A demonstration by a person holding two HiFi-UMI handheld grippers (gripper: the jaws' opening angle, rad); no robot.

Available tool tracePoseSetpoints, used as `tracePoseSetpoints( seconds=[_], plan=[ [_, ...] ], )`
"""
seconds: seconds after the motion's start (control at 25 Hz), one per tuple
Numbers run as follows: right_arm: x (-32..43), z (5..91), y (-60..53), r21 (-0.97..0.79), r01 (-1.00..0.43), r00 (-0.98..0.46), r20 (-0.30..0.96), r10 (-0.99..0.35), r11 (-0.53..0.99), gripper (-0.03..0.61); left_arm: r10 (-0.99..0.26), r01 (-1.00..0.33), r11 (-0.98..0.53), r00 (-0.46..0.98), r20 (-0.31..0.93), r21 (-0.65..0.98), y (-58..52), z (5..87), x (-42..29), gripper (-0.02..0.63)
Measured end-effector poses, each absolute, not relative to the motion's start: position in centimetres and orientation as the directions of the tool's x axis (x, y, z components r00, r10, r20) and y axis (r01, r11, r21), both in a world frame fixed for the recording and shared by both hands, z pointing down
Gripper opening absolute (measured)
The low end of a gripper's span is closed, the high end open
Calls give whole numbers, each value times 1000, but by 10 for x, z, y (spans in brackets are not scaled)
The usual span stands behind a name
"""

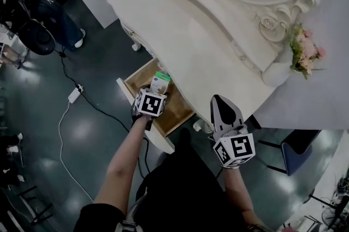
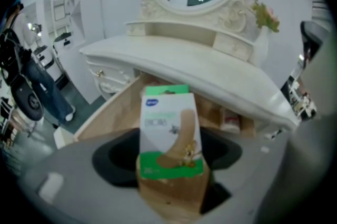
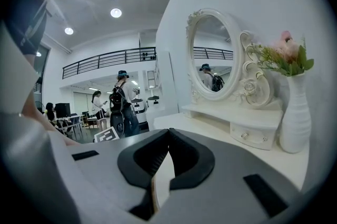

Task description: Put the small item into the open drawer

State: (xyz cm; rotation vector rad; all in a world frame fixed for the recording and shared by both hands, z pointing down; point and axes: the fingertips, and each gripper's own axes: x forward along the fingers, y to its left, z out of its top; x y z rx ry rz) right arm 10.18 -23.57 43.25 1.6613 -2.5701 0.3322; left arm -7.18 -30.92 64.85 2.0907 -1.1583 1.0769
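My left gripper (image 2: 168,167) is clamped on the lower end of the box (image 2: 169,130), a small green and white pack that stands up out of the jaws. In the head view the box (image 1: 160,82) hangs over the open drawer (image 1: 137,81), toward its far end, close under the table (image 1: 191,45) edge. I cannot tell whether it is touching the drawer floor yet; from my left gripper view it looks to be above the wood.

My right gripper (image 3: 168,136) has its jaws together with nothing between them. It waits near and to the right of the drawer, by the table's near corner (image 1: 221,101), and has no part in this step.

I judge this to be the placing step: the box is picked up and brought over the drawer, and only the set-down and release are left, so the task looks mostly done.

The next move calls for 2 things: lower the box onto bare wood inside the drawer walls, then part the jaws and draw back toward me without dragging it out. 1 other small pack (image 2: 230,119) lies at the far right of the drawer, so I would keep left of it. The table edge overhangs the far end, so I should go down, not further in.
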Motion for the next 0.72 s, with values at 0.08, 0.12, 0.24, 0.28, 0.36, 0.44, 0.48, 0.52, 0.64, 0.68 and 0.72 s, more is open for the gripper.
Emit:
tracePoseSetpoints(
  seconds=[0.08, 0.12, 0.24, 0.28, 0.36, 0.44, 0.48, 0.52, 0.64, 0.68, 0.72],
  plan=[
    [102, 434, -236, -150, -905, -420, 171, -891, 397, -3, -420, -851, -523, 297, 858, 39, -307, 657, -71, 356],
    [102, 434, -237, -152, -904, -422, 172, -890, 399, -3, -401, -848, -529, 284, 871, 33, -307, 661, -70, 356],
    [101, 435, -238, -157, -901, -428, 175, -887, 404, -3, -366, -833, -551, 292, 884, 47, -308, 673, -61, 356],
    [101, 435, -238, -158, -900, -430, 175, -886, 406, -3, -355, -825, -562, 298, 886, 53, -308, 677, -57, 356],
    [101, 436, -238, -161, -898, -435, 176, -883, 410, -3, -330, -814, -579, 293, 897, 53, -307, 686, -52, 356],
    [100, 437, -239, -164, -896, -439, 179, -880, 414, -3, -312, -810, -584, 279, 908, 49, -307, 693, -50, 356],
    [100, 438, -239, -166, -895, -441, 180, -879, 415, -3, -308, -809, -586, 279, 910, 49, -308, 697, -48, 356],
    [100, 439, -239, -168, -894, -442, 183, -878, 415, -3, -304, -808, -587, 279, 911, 52, -309, 700, -47, 356],
    [98, 442, -239, -175, -891, -447, 191, -874, 418, -3, -286, -808, -586, 274, 918, 59, -308, 711, -44, 356],
    [97, 443, -239, -177, -890, -449, 193, -872, 419, -3, -278, -806, -588, 276, 920, 64, -308, 714, -42, 356],
    [97, 443, -239, -179, -890, -451, 195, -871, 420, -3, -268, -805, -589, 276, 923, 69, -307, 718, -41, 356]
  ],
)
